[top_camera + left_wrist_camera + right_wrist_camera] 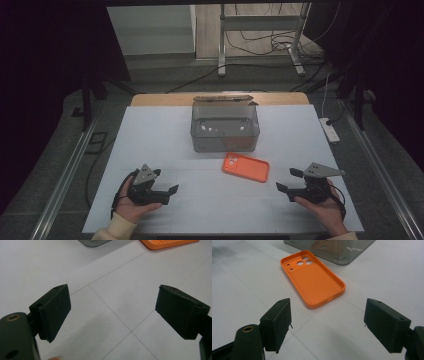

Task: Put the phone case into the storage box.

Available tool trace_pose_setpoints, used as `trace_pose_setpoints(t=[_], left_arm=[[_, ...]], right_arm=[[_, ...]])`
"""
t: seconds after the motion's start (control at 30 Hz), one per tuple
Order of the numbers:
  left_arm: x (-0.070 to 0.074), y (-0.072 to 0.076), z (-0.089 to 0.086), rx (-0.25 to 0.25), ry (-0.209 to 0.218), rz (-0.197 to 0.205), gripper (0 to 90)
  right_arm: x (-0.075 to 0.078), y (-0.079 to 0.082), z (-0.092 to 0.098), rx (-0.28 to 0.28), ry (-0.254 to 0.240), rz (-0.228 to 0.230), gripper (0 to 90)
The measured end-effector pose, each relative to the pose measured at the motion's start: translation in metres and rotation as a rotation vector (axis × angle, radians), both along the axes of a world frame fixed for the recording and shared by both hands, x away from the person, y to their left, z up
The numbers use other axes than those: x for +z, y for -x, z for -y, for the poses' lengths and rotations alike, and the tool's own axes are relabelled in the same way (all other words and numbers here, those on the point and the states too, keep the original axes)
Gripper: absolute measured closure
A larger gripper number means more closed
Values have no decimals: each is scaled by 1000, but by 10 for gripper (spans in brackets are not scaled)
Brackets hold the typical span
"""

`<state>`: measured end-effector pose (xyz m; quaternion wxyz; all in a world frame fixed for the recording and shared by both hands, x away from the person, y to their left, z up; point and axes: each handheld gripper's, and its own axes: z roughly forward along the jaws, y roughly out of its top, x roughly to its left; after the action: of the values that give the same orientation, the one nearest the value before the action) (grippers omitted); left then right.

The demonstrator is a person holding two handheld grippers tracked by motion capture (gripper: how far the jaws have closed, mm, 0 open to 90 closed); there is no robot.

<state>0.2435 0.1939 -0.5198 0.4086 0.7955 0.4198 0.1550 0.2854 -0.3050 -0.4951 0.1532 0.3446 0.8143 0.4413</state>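
Both wide-open, empty grippers, left gripper [171,191] and right gripper [286,181], flank the orange phone case [245,167] on bare table [150,130]

One orange phone case [245,167] lies on the worktop [150,135]. One grey clear box [224,128] stands there, seemingly empty.

**Table surface**

White sheet [150,130] covers the wooden table [165,99], faint seam lines across it. Directly on it: clear grey plastic box [225,131], lid open, near the centre; orange phone case [245,167], inside up, just in front of the box.
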Motion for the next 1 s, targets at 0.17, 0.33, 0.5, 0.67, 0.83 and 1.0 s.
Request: trace_pose_setpoints(t=[0.17,0.33,0.5,0.67,0.83,1.0], left_arm=[[3,-4,2,-3,3,-1,131],[6,-5,6,-19,3,-5,131],[7,-7,5,-17,10,-16,132],[8,-10,9,-29,-15,-26,132],[7,-11,14,-40,-48,-28,129],[6,-10,16,-50,-58,-14,126]], right_arm=[[8,-7,1,3,20,-2,216],[14,-10,-1,11,26,-10,219],[26,-10,-6,36,39,-9,223],[39,-17,-12,67,86,-25,223],[48,-22,-16,72,104,-23,223],[59,-31,-22,87,139,-54,218]])
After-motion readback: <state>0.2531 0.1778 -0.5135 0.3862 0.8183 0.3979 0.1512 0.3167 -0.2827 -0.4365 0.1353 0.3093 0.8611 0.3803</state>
